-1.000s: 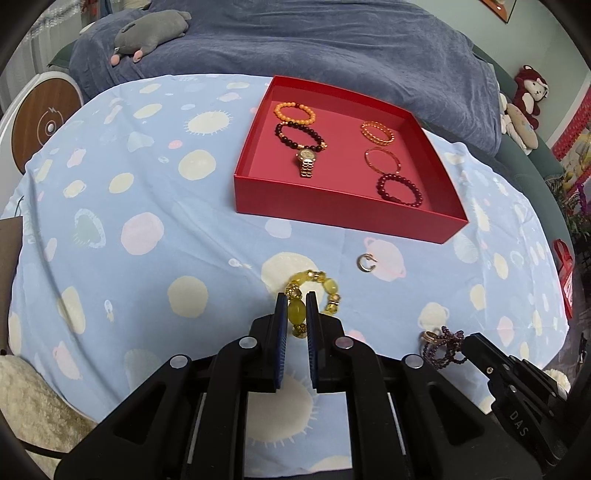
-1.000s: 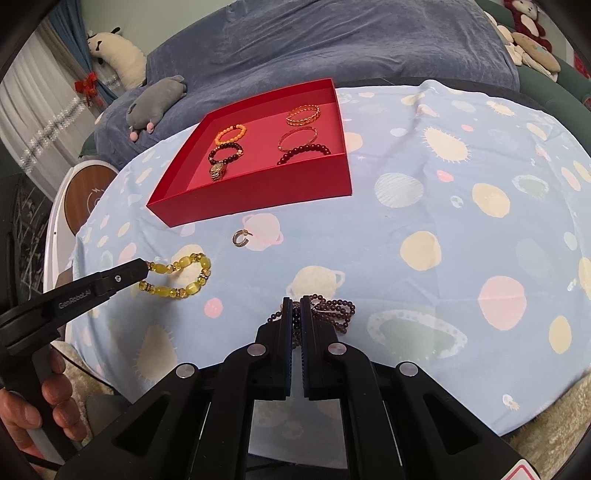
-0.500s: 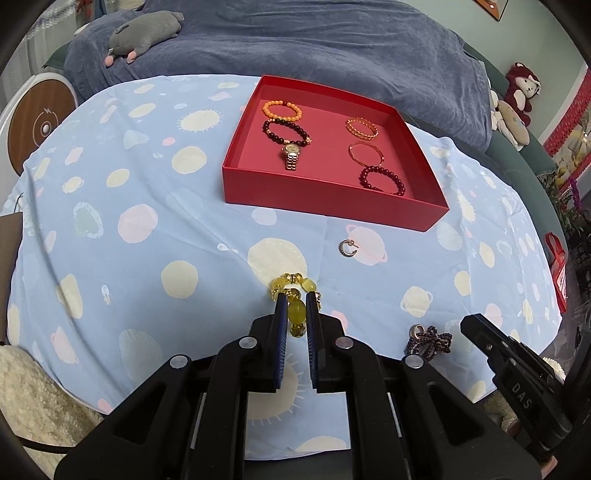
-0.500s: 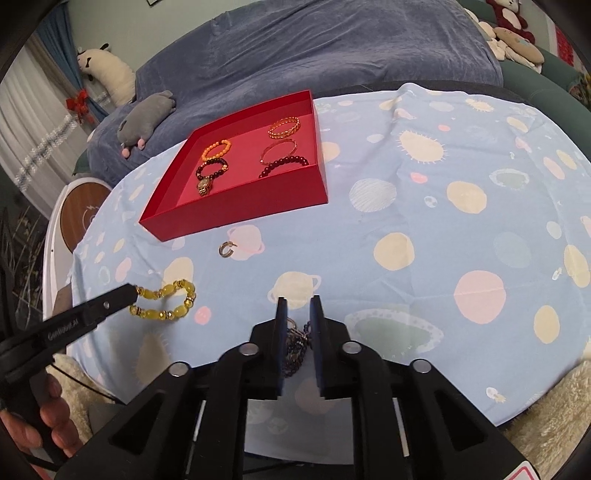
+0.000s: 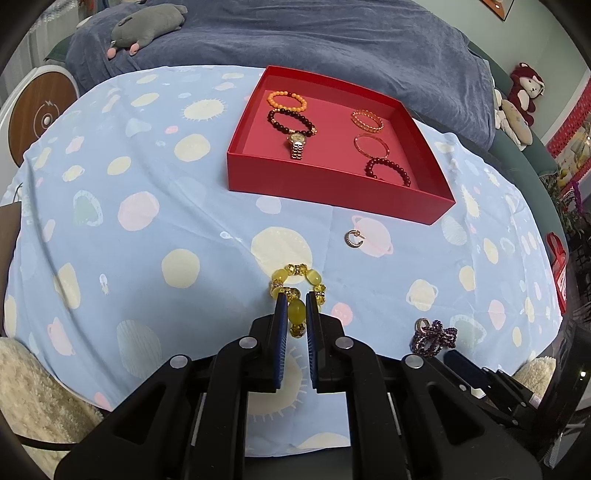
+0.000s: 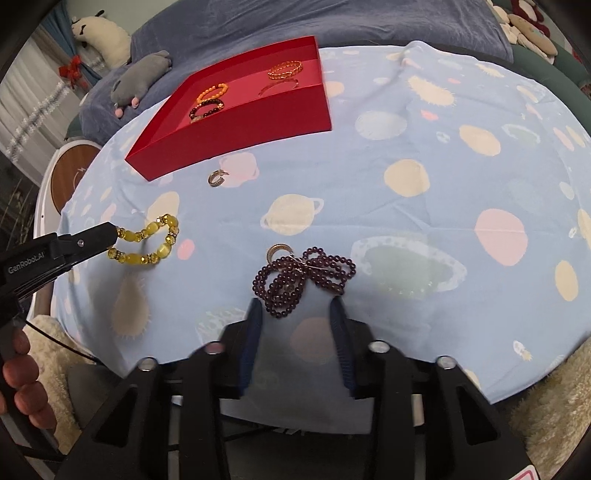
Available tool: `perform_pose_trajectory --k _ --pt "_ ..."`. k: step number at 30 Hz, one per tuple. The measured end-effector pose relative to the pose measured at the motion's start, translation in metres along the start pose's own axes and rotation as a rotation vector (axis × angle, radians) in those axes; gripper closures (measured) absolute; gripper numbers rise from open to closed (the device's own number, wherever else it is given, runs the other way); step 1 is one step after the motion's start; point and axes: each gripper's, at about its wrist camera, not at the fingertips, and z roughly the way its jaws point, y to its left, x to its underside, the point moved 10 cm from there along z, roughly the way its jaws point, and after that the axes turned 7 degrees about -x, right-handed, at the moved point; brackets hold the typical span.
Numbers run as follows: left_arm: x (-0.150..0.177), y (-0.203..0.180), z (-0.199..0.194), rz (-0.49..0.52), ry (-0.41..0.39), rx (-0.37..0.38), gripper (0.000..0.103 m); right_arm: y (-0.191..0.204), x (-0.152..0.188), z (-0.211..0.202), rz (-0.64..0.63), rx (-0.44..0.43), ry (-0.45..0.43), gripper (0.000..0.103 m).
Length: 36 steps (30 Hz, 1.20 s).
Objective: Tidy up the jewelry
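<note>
My left gripper [image 5: 296, 295] is shut on a yellow bead bracelet [image 5: 298, 286], held just above the blue cloth; it also shows in the right wrist view [image 6: 146, 240]. My right gripper [image 6: 295, 306] is open, its jaws on either side of the near end of a purple bead necklace [image 6: 303, 275] that lies on the cloth; the necklace also shows in the left wrist view [image 5: 434, 336]. A small ring [image 6: 277, 252] lies by the necklace. A red tray [image 5: 332, 184] holds several bracelets and a gold watch [image 5: 296, 144]. A hoop earring [image 5: 354, 238] lies in front of the tray.
The round table wears a blue cloth with planet prints [image 5: 129, 177]. A blue-covered sofa [image 5: 295, 33] with a grey plush toy [image 5: 147, 27] stands behind. A white and wood round device [image 5: 37, 110] stands at the left. A fluffy cream rug [image 5: 33, 398] lies below the table's edge.
My right gripper has opened and let go of the purple necklace, which now lies spread on the cloth. My left gripper keeps the yellow bracelet and has drawn back slightly.
</note>
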Motion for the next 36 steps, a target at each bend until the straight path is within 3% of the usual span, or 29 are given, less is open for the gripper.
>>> perform_pose_trajectory --k 1,5,9,11,16,23,28,36 --pt "0.0 0.0 0.0 -0.001 0.0 0.0 0.093 0.002 -0.001 0.001 -0.01 -0.006 0.004 0.1" --pt "0.0 0.001 0.0 -0.006 0.0 -0.001 0.093 0.011 -0.023 -0.016 -0.051 0.008 -0.094 0.1" --pt "-0.001 0.002 0.002 -0.011 0.003 -0.002 0.093 0.006 -0.054 -0.042 0.003 -0.014 -0.21 0.103" --pt "0.0 0.002 0.004 -0.014 0.007 -0.001 0.093 0.0 -0.063 -0.044 0.028 -0.019 -0.224 0.103" --pt "0.002 0.002 0.005 -0.012 0.014 0.003 0.093 -0.017 -0.057 -0.033 0.077 -0.006 -0.184 0.094" --pt "0.003 0.004 0.013 -0.013 0.032 0.002 0.093 -0.011 -0.052 -0.01 0.04 -0.018 -0.112 0.093" --pt "0.003 0.004 0.015 -0.014 0.038 -0.002 0.093 -0.004 -0.048 0.006 0.028 -0.034 -0.058 0.075" --pt "0.002 0.006 0.022 -0.023 0.051 0.002 0.093 0.011 -0.018 0.01 -0.037 -0.037 -0.007 0.074"
